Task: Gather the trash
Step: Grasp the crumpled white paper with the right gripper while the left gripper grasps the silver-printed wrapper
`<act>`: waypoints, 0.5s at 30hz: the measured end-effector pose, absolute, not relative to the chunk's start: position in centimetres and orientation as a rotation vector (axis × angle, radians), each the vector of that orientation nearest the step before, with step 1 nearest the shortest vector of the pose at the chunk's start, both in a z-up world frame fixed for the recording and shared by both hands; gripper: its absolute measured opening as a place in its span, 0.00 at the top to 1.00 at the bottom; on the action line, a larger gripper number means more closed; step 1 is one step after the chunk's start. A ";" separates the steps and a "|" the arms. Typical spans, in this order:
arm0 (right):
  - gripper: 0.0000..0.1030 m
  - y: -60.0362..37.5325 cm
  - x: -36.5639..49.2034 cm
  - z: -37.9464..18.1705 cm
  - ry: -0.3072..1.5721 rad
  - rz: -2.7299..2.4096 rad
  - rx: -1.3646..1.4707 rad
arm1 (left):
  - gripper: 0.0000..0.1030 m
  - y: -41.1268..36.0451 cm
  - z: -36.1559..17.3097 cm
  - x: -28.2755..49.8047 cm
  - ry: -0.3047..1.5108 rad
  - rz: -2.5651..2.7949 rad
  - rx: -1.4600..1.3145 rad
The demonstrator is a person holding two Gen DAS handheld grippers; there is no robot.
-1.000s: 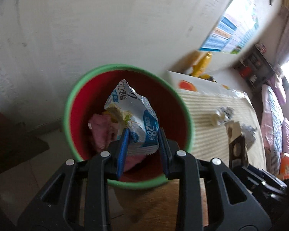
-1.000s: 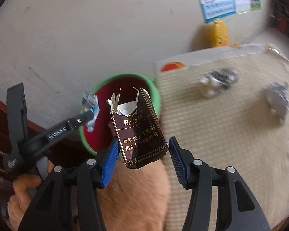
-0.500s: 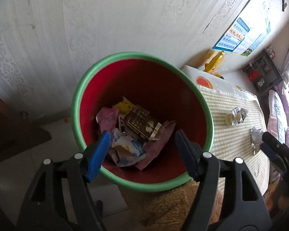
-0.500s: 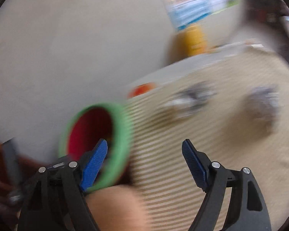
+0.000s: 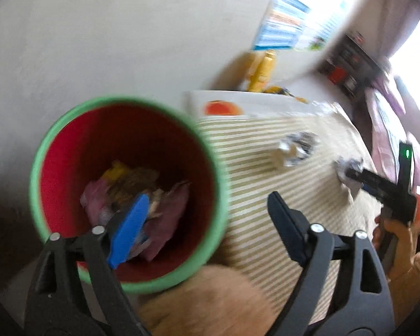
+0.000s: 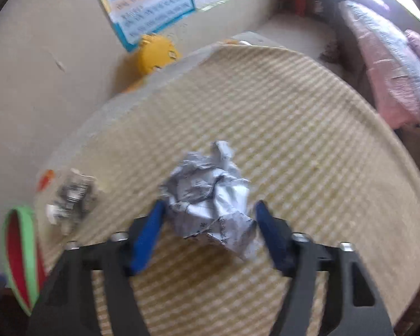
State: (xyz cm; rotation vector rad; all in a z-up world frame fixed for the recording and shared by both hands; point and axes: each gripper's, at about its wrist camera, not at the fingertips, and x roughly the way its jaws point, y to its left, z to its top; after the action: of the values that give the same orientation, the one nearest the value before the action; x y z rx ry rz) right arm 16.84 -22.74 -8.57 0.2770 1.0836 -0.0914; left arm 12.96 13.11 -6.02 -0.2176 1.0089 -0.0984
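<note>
While the left gripper (image 5: 207, 218) opened wide and empty beside the bin (image 5: 218, 196), the right gripper's (image 6: 208, 218) jaws were closing around a crumpled, printed paper ball (image 6: 210, 196) on the striped mat (image 6: 294, 128), pads apparently touching it

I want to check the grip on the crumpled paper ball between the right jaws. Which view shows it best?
The right wrist view: the paper ball fills the centre between the right gripper's jaws, which have just been closing. The left wrist view shows it only small and blurred at that gripper's tip.
</note>
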 end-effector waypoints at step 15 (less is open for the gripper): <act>0.56 -21.7 0.2 -6.6 1.078 0.120 0.493 | 0.08 -1.1 -11.0 24.7 1.110 -0.253 0.120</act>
State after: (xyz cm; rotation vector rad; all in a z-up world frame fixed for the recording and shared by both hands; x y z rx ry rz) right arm 0.25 -21.67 -6.58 0.4934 1.0779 0.1196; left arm 24.67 -1.07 -11.04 0.1198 1.1100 -0.2535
